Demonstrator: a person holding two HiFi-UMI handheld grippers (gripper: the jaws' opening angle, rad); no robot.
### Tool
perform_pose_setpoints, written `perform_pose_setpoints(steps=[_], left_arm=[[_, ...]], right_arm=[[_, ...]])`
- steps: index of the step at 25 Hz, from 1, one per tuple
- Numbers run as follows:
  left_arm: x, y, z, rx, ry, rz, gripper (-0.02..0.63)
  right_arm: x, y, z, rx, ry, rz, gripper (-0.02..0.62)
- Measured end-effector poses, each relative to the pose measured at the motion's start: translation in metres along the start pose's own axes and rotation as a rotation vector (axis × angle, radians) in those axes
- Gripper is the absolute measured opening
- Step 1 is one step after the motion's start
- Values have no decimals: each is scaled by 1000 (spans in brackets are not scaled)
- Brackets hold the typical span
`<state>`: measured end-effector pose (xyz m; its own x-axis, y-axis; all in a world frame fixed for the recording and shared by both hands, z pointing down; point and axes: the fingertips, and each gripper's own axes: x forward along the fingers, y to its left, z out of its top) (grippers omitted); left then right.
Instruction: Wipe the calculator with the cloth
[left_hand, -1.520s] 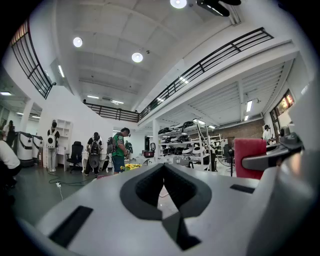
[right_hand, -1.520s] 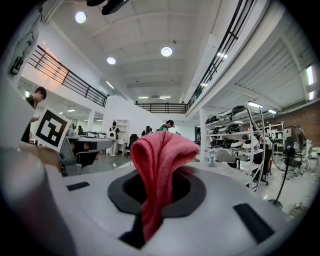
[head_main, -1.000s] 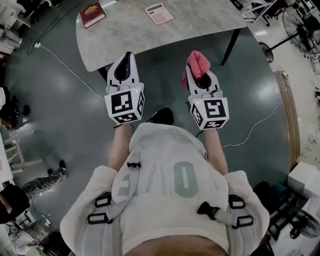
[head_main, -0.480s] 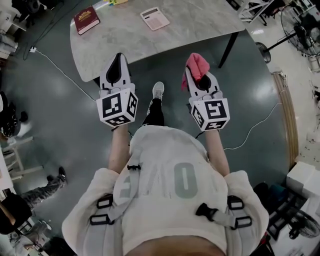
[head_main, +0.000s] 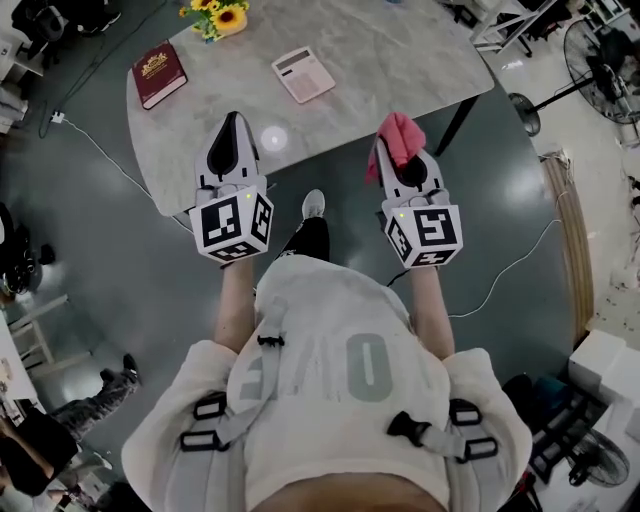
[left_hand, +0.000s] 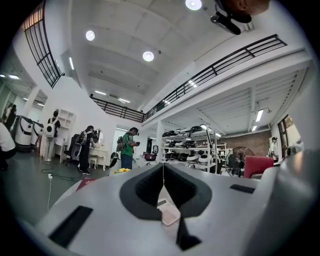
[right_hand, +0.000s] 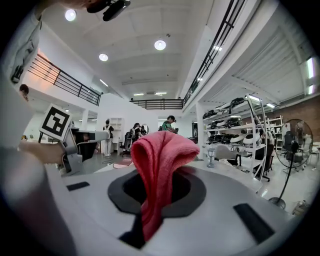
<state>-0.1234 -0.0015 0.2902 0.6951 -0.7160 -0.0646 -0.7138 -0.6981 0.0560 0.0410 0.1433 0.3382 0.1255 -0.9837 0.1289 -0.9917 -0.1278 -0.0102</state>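
Observation:
A pale calculator (head_main: 304, 74) lies flat on the grey marble table (head_main: 400, 40), toward its far middle. My left gripper (head_main: 232, 120) is shut with nothing in it, and it hangs level over the table's near edge, short of the calculator. In the left gripper view the jaws (left_hand: 163, 167) meet in a thin line, and the calculator (left_hand: 169, 213) shows just below them. My right gripper (head_main: 398, 140) is shut on a pink cloth (head_main: 397, 133), held level at the table's near right edge. In the right gripper view the cloth (right_hand: 161, 155) droops over the jaws.
A red book (head_main: 159, 73) lies at the table's left and sunflowers (head_main: 221, 17) stand at its far edge. A black table leg (head_main: 460, 95) slants at the right. A standing fan (head_main: 605, 60) and floor cables (head_main: 110, 130) flank the table. People and shelves stand farther off.
Both grippers and the person have moved forward to the table, and the tips now reach over its near edge. The sunflowers have come into view. Neither gripper's jaws have changed.

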Motion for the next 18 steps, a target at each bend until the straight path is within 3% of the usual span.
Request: perform_pose_setpoints(steps=[10, 18], left_arm=[[151, 42, 6, -13, 15, -8, 21], [205, 73, -6, -61, 58, 62, 21]], right_arm=[[146, -56, 43, 14, 0, 0, 54], [227, -67, 61, -2, 5, 53, 55]])
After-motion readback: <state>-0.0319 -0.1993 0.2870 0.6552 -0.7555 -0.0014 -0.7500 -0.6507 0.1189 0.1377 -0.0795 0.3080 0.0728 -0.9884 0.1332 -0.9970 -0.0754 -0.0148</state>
